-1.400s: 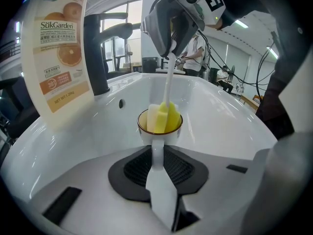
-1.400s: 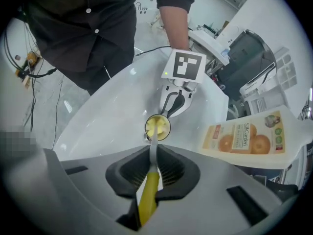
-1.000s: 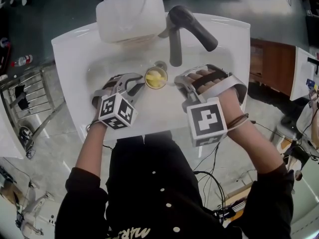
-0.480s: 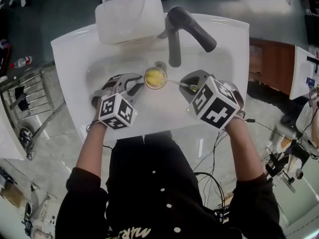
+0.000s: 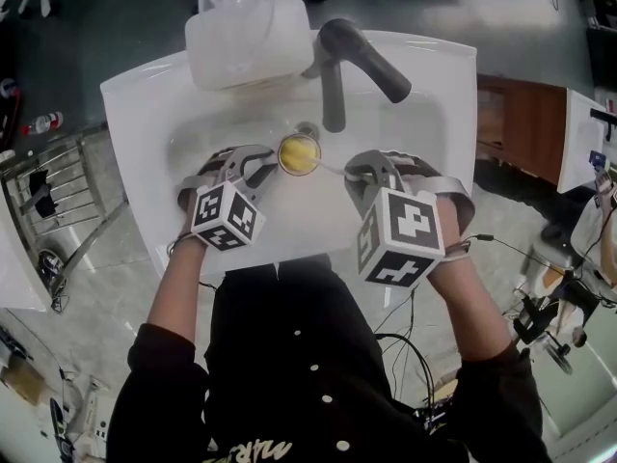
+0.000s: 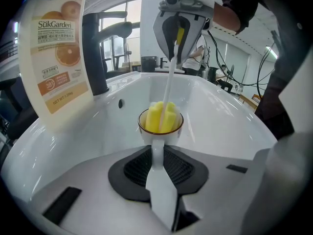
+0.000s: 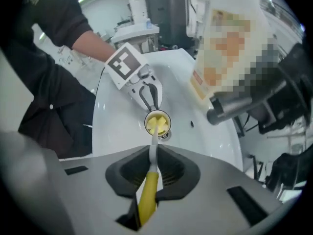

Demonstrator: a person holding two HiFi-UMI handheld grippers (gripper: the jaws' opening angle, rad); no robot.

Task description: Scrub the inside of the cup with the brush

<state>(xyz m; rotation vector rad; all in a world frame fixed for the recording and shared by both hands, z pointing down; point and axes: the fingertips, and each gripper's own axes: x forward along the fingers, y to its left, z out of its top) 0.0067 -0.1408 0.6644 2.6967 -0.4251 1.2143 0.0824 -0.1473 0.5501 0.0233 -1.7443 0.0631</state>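
Observation:
A small white cup (image 5: pixel 299 154) with a brown rim sits low in the white sink (image 5: pixel 135 95), near the drain. My left gripper (image 5: pixel 262 162) is shut on the cup's handle (image 6: pixel 157 148). The brush has a yellow sponge head (image 6: pixel 161 116), a thin white shaft and a yellow handle (image 7: pixel 148 195). Its head is down inside the cup (image 7: pixel 158 123). My right gripper (image 5: pixel 359 172) is shut on the brush handle, to the right of the cup, and the shaft slants from it into the cup. From the left gripper view the right gripper (image 6: pixel 178 31) hangs above the cup (image 6: pixel 161 124).
A dark grey faucet (image 5: pixel 357 56) arches over the basin behind the cup. A large plastic bottle (image 5: pixel 246 32) with an orange label (image 6: pixel 56 53) stands on the back left rim. The drain (image 7: pixel 166 135) lies beside the cup. A metal rack (image 5: pixel 48 191) is left of the sink.
My right gripper has rolled back and forth about the brush; its marker cube faces differently in each frame. The sponge head stays in the cup. The left gripper and cup have not moved.

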